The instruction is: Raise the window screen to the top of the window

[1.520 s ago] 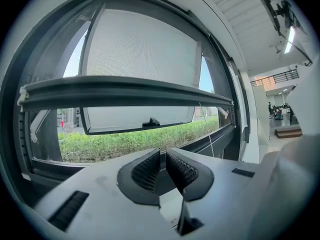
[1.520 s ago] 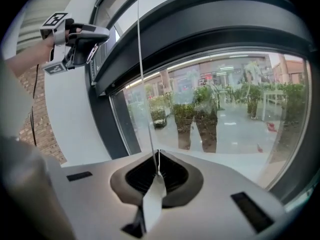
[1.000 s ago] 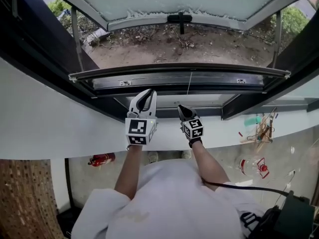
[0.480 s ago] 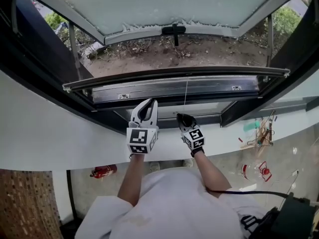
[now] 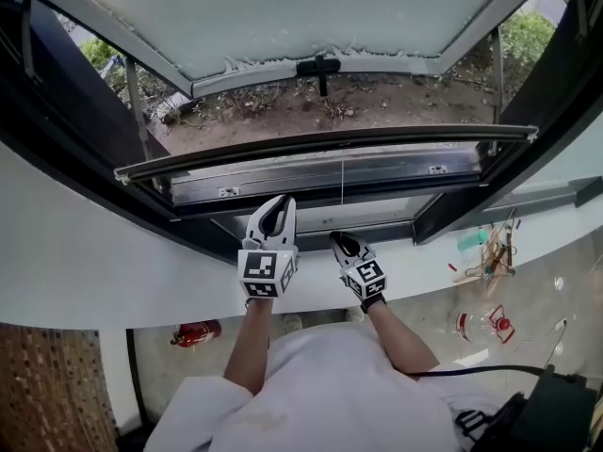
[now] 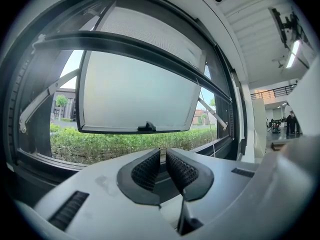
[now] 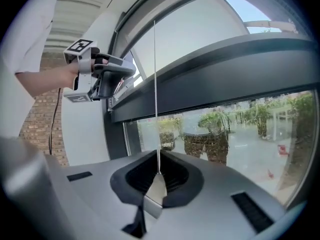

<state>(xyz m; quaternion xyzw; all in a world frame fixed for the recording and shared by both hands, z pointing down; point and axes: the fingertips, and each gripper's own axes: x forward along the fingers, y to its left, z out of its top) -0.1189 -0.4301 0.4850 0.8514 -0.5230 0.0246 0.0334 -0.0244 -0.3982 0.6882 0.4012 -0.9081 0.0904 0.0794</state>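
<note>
White cord (image 7: pixel 154 74) pinched tight in the right gripper (image 7: pixel 159 178), running straight up from its jaws to the dark rail (image 7: pixel 225 71) of the window screen (image 6: pixel 150 26) overhead. Left gripper (image 6: pixel 163 165) alongside, jaws narrowly parted, empty. Smart play, I'd say: ease upward evenly, cord taut, no jerking.

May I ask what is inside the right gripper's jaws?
A thin cord with a pale tab, pinched by the right gripper; part of the tab is covered there.
</note>
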